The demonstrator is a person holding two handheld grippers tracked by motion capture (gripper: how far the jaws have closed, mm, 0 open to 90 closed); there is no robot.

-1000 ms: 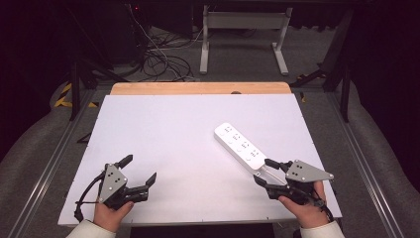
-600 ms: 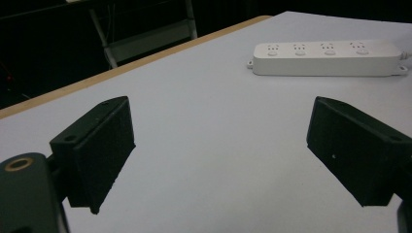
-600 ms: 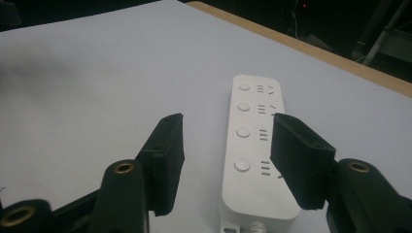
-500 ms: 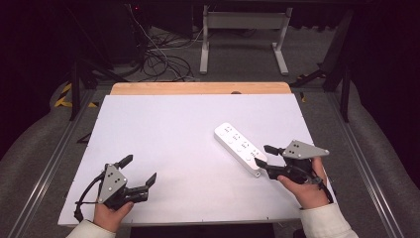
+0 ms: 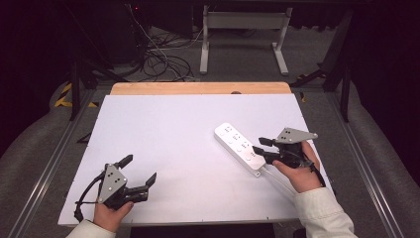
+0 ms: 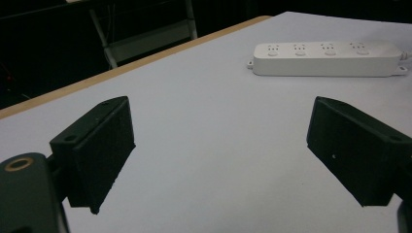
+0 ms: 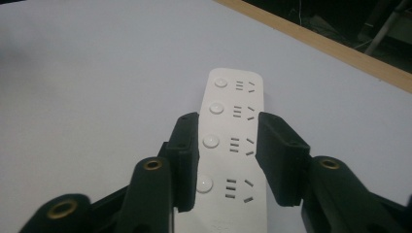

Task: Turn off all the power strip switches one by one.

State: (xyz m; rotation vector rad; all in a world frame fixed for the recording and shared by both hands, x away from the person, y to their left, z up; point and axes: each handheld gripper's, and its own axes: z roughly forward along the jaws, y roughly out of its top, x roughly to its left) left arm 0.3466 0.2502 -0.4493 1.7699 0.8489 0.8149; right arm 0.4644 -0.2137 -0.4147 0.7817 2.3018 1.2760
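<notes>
No legible text, seemingly, anywhere.

The table [image 5: 163, 129] has a plain white top, with a strip of bare light wood running along the far edge [image 5: 198, 88]. Pretty much the only thing lying on it is a white power strip [image 5: 239, 147], sitting flat on the right half, angled so it runs diagonally from the middle toward the near right corner. It's got four outlets in a row, each with a little round button next to it, and a white cord coming off its near end.
</notes>
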